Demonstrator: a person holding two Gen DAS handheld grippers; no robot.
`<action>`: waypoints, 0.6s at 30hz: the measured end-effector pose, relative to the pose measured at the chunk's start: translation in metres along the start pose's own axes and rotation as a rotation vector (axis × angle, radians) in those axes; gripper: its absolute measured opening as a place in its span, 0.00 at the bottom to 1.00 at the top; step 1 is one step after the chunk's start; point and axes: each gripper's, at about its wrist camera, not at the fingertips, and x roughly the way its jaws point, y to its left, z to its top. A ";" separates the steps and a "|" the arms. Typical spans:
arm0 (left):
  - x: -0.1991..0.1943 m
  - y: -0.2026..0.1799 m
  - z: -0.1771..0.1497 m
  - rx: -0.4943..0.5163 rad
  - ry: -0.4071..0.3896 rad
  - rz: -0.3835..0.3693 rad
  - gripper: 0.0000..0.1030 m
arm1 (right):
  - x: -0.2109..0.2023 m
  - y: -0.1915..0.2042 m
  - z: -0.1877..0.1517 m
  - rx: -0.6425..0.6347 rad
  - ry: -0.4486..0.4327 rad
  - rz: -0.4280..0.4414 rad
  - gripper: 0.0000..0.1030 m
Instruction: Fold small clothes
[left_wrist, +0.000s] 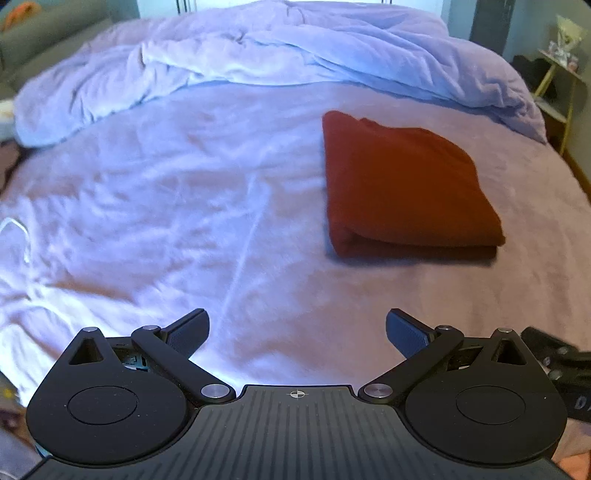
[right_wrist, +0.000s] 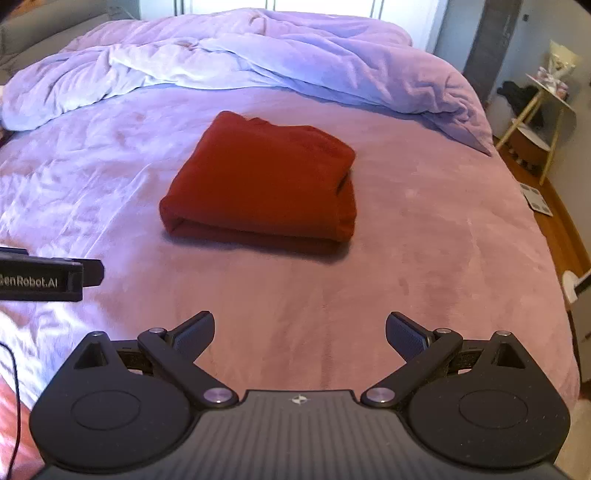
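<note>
A dark red garment lies folded into a compact rectangle on the lilac bed sheet. In the right wrist view the red garment sits ahead, slightly left of centre. My left gripper is open and empty, held above the sheet, with the garment ahead to its right. My right gripper is open and empty, short of the garment's near edge. The left gripper's body shows at the left edge of the right wrist view.
A crumpled lilac duvet is bunched across the far side of the bed, also in the right wrist view. A small side table stands on the wooden floor to the right. A white cord lies at the left.
</note>
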 end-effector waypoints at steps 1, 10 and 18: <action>0.000 -0.001 0.001 0.005 -0.002 -0.002 1.00 | -0.001 -0.001 0.002 0.011 0.002 -0.002 0.96; 0.003 -0.010 0.004 0.032 0.024 -0.023 1.00 | -0.001 -0.003 0.019 0.055 0.025 -0.024 0.96; 0.008 -0.010 0.003 0.020 0.054 -0.040 1.00 | 0.003 -0.005 0.018 0.072 0.048 -0.025 0.96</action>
